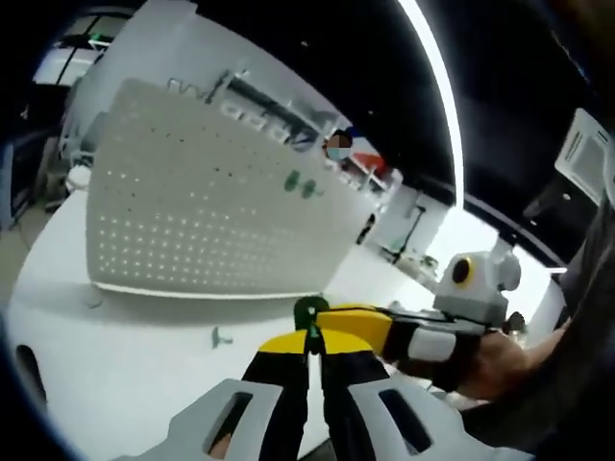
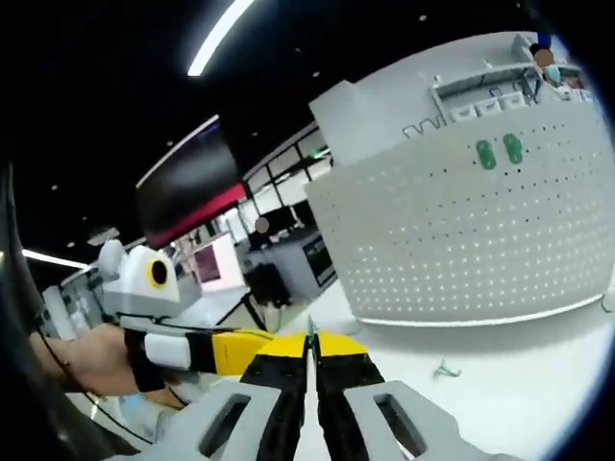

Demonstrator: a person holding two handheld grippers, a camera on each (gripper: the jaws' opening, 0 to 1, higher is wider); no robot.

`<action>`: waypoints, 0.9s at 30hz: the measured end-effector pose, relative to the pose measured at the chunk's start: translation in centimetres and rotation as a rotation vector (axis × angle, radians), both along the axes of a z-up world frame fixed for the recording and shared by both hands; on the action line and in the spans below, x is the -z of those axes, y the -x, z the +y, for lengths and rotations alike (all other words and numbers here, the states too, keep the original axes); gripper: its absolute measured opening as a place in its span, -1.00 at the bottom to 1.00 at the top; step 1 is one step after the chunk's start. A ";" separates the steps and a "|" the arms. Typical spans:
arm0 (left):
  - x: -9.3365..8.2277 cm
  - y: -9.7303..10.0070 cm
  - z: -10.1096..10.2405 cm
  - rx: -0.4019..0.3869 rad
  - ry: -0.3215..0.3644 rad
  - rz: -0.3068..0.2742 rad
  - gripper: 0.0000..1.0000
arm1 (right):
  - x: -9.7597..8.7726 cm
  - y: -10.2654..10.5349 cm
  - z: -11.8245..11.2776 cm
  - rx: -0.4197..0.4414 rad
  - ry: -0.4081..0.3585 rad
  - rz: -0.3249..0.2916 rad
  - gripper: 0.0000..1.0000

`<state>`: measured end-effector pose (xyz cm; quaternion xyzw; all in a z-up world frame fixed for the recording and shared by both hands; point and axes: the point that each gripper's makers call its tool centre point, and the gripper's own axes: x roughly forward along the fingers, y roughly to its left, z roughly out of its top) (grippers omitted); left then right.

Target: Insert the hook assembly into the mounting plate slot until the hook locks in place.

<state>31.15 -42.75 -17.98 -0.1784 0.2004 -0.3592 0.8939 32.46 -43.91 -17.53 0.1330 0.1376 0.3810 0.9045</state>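
**Both grippers meeting on small green hook, short of the pegboard**

Landmark: the white perforated pegboard mounting plate [image 1: 207, 206] standing upright on the white tabletop [image 1: 106, 355].

Left gripper [image 1: 314, 351]: yellow-and-black jaws stood nearly together, pinching a small green hook piece [image 1: 310, 309] at the tips. The piece was held in front of the plate's lower edge, clear of it and not touching. In the right gripper view the same plate [image 2: 471, 230] sat up and to the right of the right gripper [image 2: 310, 348]; its jaws were likewise drawn together on a thin green sliver [image 2: 309, 331], apparently the same hook piece. The two grippers' tips met at the piece, each coming into the other's view from the side, held by a person's hand [image 1: 500, 360].

Two green hooks [image 1: 300, 182] were already seated side by side on the plate, high and towards its right end. A loose small green part [image 1: 220, 336] lay on the tabletop just in front of the plate's base.

Judgement: insertion not yet begun; the hook was well short of any slot.

Risks:
- Two jaw pairs on one tiny piece: uneven pull could twist it or flick it out.
- Slots are small and closely spaced; a tilted approach could catch the wrong hole or fail to latch.
- Pushing hard could tip or slide the free-standing plate.
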 end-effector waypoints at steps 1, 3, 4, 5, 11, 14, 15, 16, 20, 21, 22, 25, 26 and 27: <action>-0.1 0.0 0.0 0.001 -0.004 -0.004 -0.96 | 0.0 0.0 0.0 0.000 0.001 0.000 -0.96; -0.2 -0.2 0.1 0.000 -0.041 -0.017 -0.96 | -0.2 0.0 -0.1 0.002 -0.003 -0.001 -0.93; -0.1 -0.3 0.2 -0.002 -0.061 -0.021 -0.96 | -0.2 0.0 -0.2 0.002 0.004 -0.003 -0.92; -0.1 -0.4 0.3 -0.005 -0.079 -0.023 -0.96 | -0.2 0.0 -0.3 0.006 0.008 -0.006 -0.91; -0.3 -0.8 0.5 -0.015 -0.113 -0.046 -0.96 | -0.4 -0.1 -1.0 0.009 0.072 -0.045 -0.87; -0.2 -0.9 0.9 -0.032 -0.136 -0.046 -0.96 | 0.0 -0.1 -1.4 0.007 0.103 -0.050 -0.86; -0.2 -1.0 1.0 -0.037 -0.151 -0.051 -0.96 | 0.1 0.0 -1.5 0.004 0.111 -0.050 -0.86; -0.2 -1.0 1.0 -0.038 -0.154 -0.054 -0.96 | 0.2 0.1 -1.5 0.003 0.115 -0.047 -0.86; -0.4 -0.9 1.0 -0.044 -0.159 -0.061 -0.96 | 0.3 0.4 -1.7 -0.003 0.134 -0.054 -0.85; -0.4 -1.0 1.1 -0.049 -0.164 -0.065 -0.96 | 0.3 0.5 -1.6 -0.006 0.147 -0.062 -0.84; -0.5 -1.0 1.1 -0.052 -0.168 -0.067 -0.96 | 0.3 0.5 -1.6 -0.008 0.154 -0.067 -0.84; -0.5 -1.2 1.3 -0.062 -0.173 -0.070 -0.96 | 0.4 0.8 -1.7 -0.012 0.177 -0.079 -0.84; -0.6 -1.3 1.4 -0.067 -0.177 -0.075 -0.96 | 0.6 1.0 -1.8 -0.013 0.190 -0.082 -0.84; -0.7 -1.3 1.4 -0.071 -0.181 -0.078 -0.96 | 0.7 1.1 -1.9 -0.011 0.198 -0.084 -0.84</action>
